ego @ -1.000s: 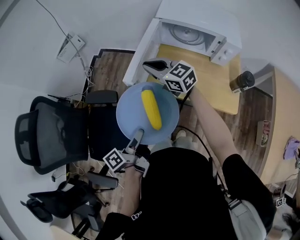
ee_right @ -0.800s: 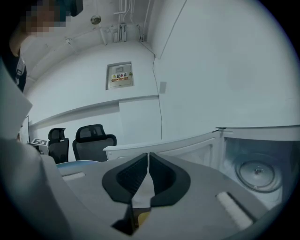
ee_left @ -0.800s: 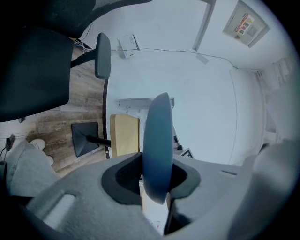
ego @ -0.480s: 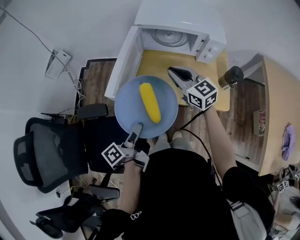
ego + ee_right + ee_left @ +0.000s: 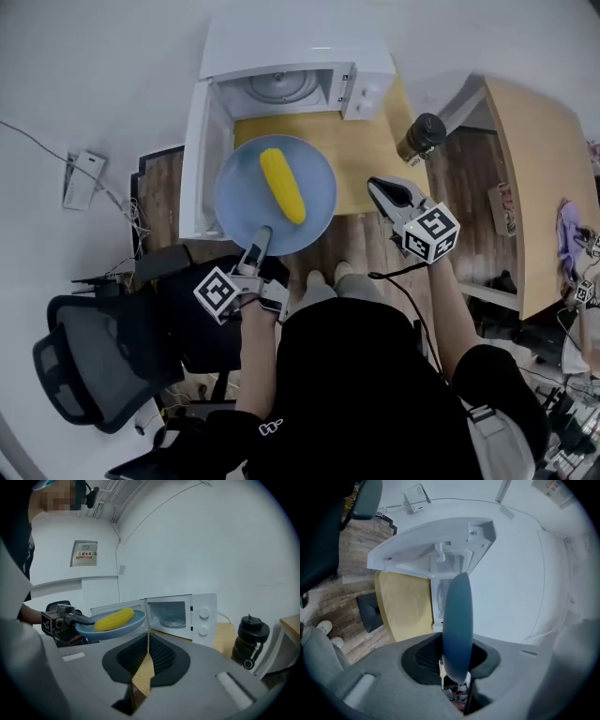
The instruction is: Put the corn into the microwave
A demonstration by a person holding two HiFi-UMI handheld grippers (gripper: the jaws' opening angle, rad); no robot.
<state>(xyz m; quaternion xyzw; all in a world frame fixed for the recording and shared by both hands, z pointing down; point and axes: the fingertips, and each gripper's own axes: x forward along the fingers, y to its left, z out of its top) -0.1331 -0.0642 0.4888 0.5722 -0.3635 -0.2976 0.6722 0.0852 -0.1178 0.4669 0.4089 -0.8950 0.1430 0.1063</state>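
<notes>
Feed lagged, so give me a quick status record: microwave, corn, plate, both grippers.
microwave: white microwave on wooden table, door open
corn: yellow corn cob lying on round blue plate
plate: held by its rim, not yet inside the microwave
left gripper: shut on the plate's rim
right gripper: shut, empty, right of the plate

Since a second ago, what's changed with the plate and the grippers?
The left gripper has carried the plate with the corn up in front of the open microwave. The right gripper swung from the plate's far edge out to its right. Unchanged: left shut on the plate's rim, right shut and empty, microwave open.
</notes>
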